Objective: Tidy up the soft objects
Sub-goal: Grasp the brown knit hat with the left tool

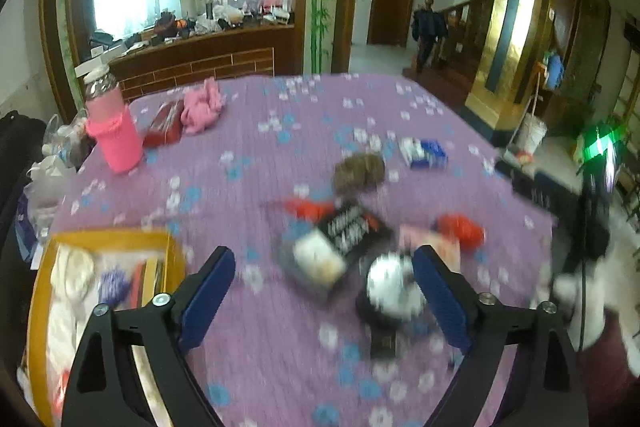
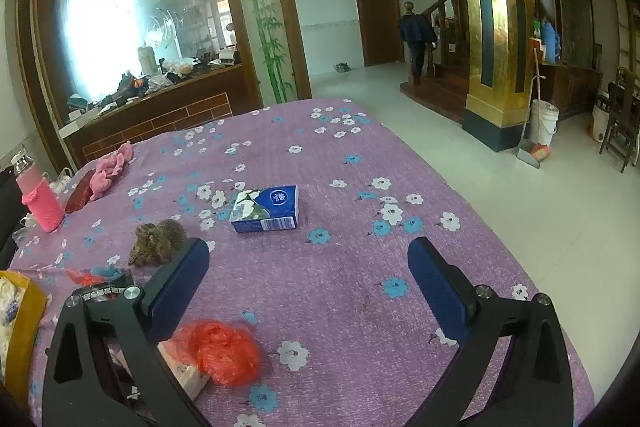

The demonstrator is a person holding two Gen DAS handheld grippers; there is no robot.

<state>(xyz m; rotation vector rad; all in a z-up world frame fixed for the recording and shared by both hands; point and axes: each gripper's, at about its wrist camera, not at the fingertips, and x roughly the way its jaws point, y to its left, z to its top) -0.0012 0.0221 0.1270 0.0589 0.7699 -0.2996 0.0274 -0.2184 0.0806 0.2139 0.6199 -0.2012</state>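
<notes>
My left gripper [image 1: 324, 287] is open and empty above the purple flowered tablecloth [image 1: 260, 155]; this view is motion-blurred. Just ahead of it lie a black-and-white packet [image 1: 336, 247], a white-and-black bundle [image 1: 390, 291], and a red plastic bag [image 1: 460, 229]. A yellow box [image 1: 44, 291] holding white soft things sits at its left. My right gripper [image 2: 308, 279] is open and empty over the cloth. The red plastic bag [image 2: 226, 351] lies by its left finger. A brown fuzzy object [image 2: 158, 241] and a blue tissue pack [image 2: 266, 209] lie ahead.
A bottle in a pink knit sleeve [image 2: 40, 201], a pink cloth [image 2: 112, 165] and a dark red pouch [image 2: 80, 191] sit at the table's far left. The table edge drops to white floor on the right. A person [image 2: 416, 39] stands by the stairs.
</notes>
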